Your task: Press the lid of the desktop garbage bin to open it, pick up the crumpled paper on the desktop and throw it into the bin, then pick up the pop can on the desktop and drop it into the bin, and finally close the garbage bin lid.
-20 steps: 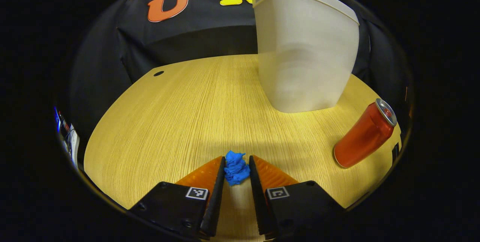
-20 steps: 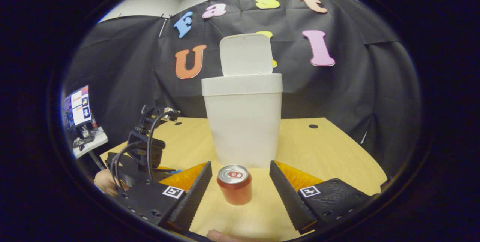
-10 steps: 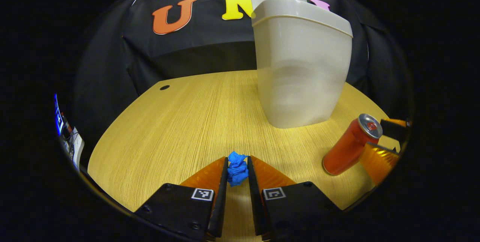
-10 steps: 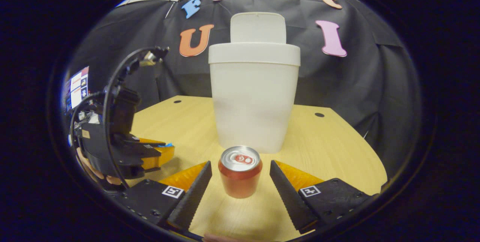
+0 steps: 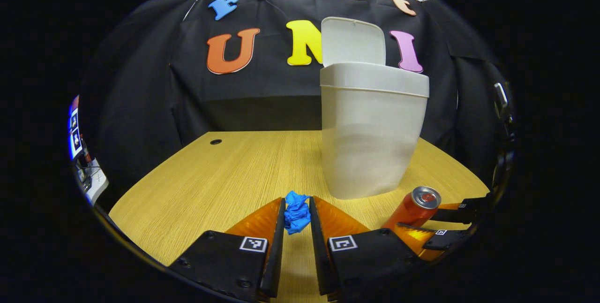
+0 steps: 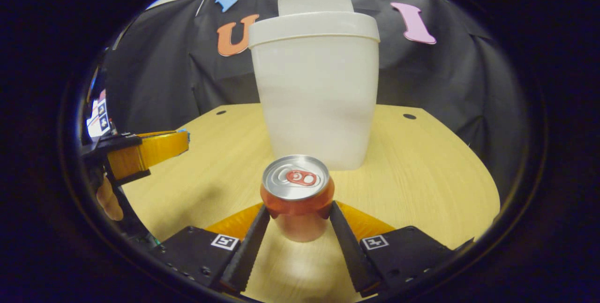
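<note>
My left gripper [image 5: 297, 200] is shut on the blue crumpled paper [image 5: 296, 214] and holds it above the wooden desktop [image 5: 225, 176]. The white bin [image 5: 370, 139] stands ahead to the right with its lid [image 5: 354, 40] tipped up open. In the right gripper view, my right gripper [image 6: 299, 207] has both fingers pressed on the upright red pop can [image 6: 297, 178], which stands on the desktop [image 6: 422, 167] just before the bin [image 6: 314, 92]; the lid [image 6: 314, 2] stands open. The can [image 5: 415, 205] and right gripper [image 5: 417, 217] also show low right in the left gripper view.
In the right gripper view the left gripper [image 6: 150, 146] hovers at the left edge with a hand [image 6: 110, 200] below it. Cable holes [image 5: 215, 142] [image 6: 409, 116] mark the desktop's back corners. A screen [image 5: 75, 129] glows far left.
My left gripper has risen and tilted up with the paper in it. My right gripper moved forward around the can and its fingers closed onto it.
</note>
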A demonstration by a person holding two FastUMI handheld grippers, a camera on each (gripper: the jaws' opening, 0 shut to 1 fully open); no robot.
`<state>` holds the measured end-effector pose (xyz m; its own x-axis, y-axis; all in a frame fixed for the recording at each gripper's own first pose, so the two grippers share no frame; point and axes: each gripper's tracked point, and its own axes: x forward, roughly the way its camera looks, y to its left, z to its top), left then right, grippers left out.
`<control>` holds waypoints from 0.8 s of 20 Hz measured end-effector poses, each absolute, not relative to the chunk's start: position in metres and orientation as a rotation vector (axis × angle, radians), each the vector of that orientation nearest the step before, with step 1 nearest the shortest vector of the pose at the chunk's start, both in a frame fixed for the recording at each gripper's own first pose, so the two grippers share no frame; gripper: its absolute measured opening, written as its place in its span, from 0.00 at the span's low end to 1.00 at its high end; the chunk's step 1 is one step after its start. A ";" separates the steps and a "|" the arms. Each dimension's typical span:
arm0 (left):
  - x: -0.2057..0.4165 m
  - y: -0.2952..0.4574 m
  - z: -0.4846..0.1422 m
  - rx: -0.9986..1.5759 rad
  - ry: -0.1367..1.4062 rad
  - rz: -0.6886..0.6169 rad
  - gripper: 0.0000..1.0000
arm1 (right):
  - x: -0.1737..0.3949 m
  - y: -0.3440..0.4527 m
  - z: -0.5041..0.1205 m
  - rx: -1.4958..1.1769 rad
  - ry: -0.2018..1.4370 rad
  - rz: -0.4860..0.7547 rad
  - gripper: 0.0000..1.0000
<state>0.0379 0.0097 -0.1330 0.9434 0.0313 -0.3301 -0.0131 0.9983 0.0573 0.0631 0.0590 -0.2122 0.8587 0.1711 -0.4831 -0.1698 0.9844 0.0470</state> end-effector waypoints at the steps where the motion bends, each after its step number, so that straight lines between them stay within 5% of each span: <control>1: 0.037 0.012 -0.130 0.058 0.317 0.029 0.34 | 0.062 0.058 -0.205 0.005 0.487 0.179 0.80; 16: -0.003 -0.007 -0.027 0.059 0.032 0.016 0.34 | -0.014 0.002 -0.023 -0.015 -0.030 0.107 0.73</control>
